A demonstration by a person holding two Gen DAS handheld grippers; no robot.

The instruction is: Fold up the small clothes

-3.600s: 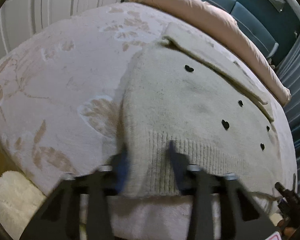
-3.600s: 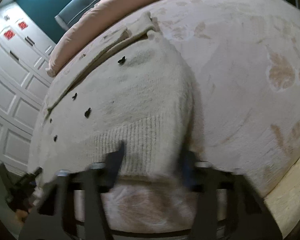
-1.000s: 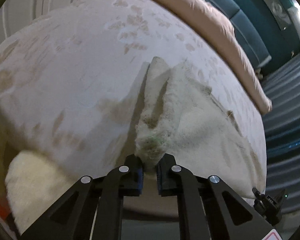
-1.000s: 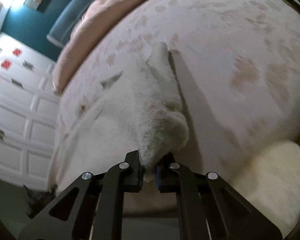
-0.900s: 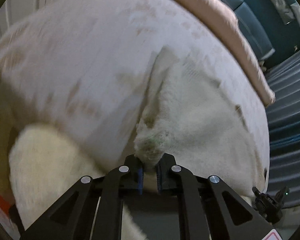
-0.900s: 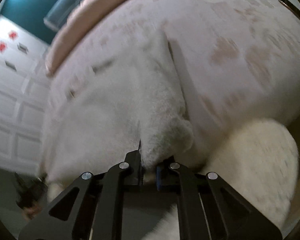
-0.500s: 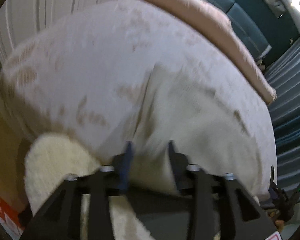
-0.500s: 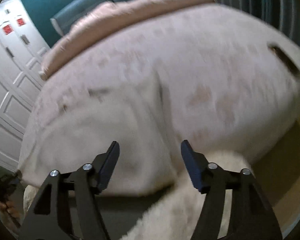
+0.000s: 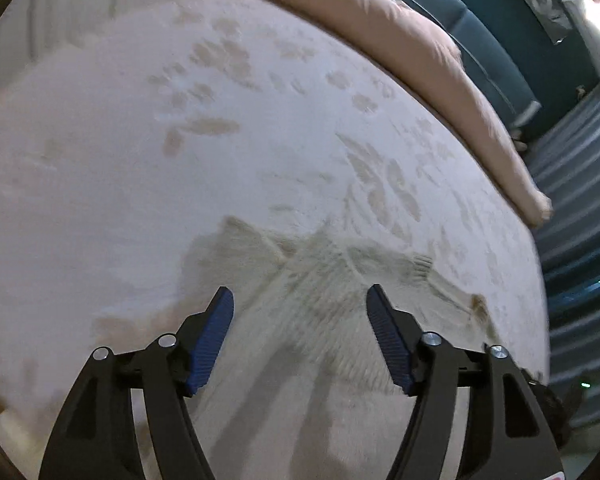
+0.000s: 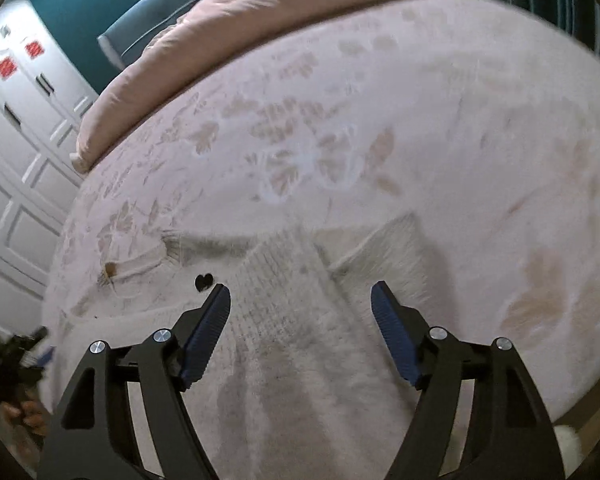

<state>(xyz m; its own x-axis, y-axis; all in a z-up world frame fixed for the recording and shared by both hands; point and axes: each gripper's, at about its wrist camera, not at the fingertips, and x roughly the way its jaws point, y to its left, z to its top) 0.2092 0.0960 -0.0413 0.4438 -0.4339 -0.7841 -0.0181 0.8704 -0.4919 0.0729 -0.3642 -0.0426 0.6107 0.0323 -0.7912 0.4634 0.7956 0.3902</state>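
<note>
Lying folded on the bed [image 9: 100, 160], near its front edge: cream sweater [image 9: 320, 280], ribbed hem turned up onto the body, one sleeve cuff [image 9: 420, 262] poking out to the right in the left wrist view. Showing in the right wrist view: same sweater [image 10: 284, 280], black heart [image 10: 203, 281] just left of the ribbing. Hovering above the knit: left gripper [image 9: 300, 312], jaws released and just been opening, nothing pinched, only fabric seen below the gap. Likewise right gripper [image 10: 300, 308], jaws spread, just been opening, clear of the cloth. Running along the far side of the bed: pink pillow [image 9: 400, 28]. Blurred throughout, so finer folds not tellable.
</note>
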